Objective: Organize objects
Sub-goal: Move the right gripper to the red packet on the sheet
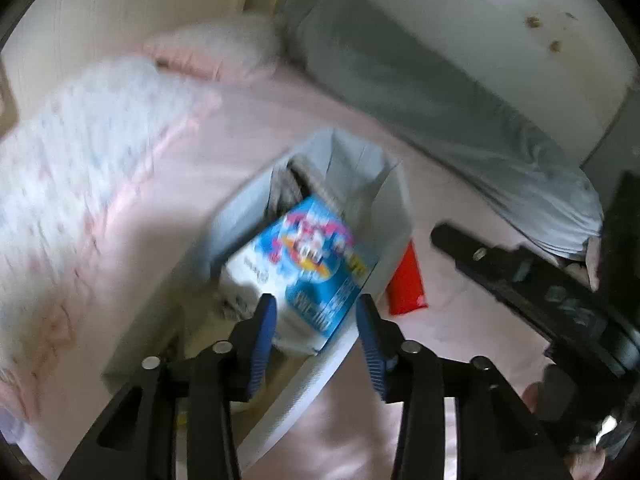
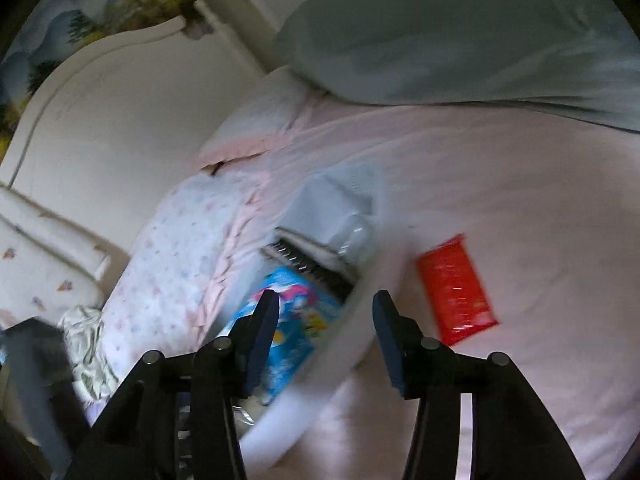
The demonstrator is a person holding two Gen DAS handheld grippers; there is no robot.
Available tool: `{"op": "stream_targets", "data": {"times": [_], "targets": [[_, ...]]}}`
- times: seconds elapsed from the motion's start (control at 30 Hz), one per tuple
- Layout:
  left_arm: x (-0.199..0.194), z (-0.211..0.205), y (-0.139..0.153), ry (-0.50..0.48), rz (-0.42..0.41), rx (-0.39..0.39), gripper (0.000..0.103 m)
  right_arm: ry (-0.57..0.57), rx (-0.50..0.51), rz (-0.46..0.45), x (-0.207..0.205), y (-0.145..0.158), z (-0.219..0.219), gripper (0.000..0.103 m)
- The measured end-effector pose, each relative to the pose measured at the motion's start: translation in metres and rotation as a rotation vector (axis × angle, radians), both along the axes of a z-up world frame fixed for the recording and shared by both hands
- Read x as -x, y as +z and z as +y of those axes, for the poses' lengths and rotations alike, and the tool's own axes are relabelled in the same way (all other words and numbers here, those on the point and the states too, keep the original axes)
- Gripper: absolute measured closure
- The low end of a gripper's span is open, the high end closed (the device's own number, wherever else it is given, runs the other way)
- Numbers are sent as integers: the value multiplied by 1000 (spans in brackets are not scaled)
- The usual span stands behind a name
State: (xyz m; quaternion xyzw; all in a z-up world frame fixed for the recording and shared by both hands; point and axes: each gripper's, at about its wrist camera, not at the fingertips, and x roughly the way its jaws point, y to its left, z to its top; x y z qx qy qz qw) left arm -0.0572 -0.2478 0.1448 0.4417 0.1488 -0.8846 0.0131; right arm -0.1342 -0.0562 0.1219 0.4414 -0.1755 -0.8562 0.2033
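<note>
Blue box tilted in white bin; both tools part-open, empty.

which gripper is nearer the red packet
Right. The right gripper hovers just left of the red packet on the bed. The left gripper sits over the white bin, which stands between it and the packet.

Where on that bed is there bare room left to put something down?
The pink sheet lies bare between the red packet and the grey pillow, and also below the packet toward the camera. It is crowded at the white box, which holds a blue carton, with patterned bedding beside it.
</note>
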Motion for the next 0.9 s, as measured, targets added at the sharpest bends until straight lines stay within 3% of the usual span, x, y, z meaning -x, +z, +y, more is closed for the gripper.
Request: {"op": "stream_targets", "data": {"times": [0.03,0.17,0.3,0.57,0.77,0.9], "targets": [[-3,1,6,-6,19,8,54,-9,-5,-12,0,0,6,54],[-10,17,19,-83,88,28,54,-32,-53,-41,-9,4,29,54],[-19,33,19,-163,87,13,54,-67,-112,-74,-21,-2,46,49],[-14,21,-3,-129,21,79,54,-81,-245,-177,-6,-66,42,49],[-11,2,-2,-91,29,-12,54,-94,-231,-152,15,-90,38,49],[-9,7,-9,-112,14,-24,54,-136,-337,-83,34,-100,24,49]]}}
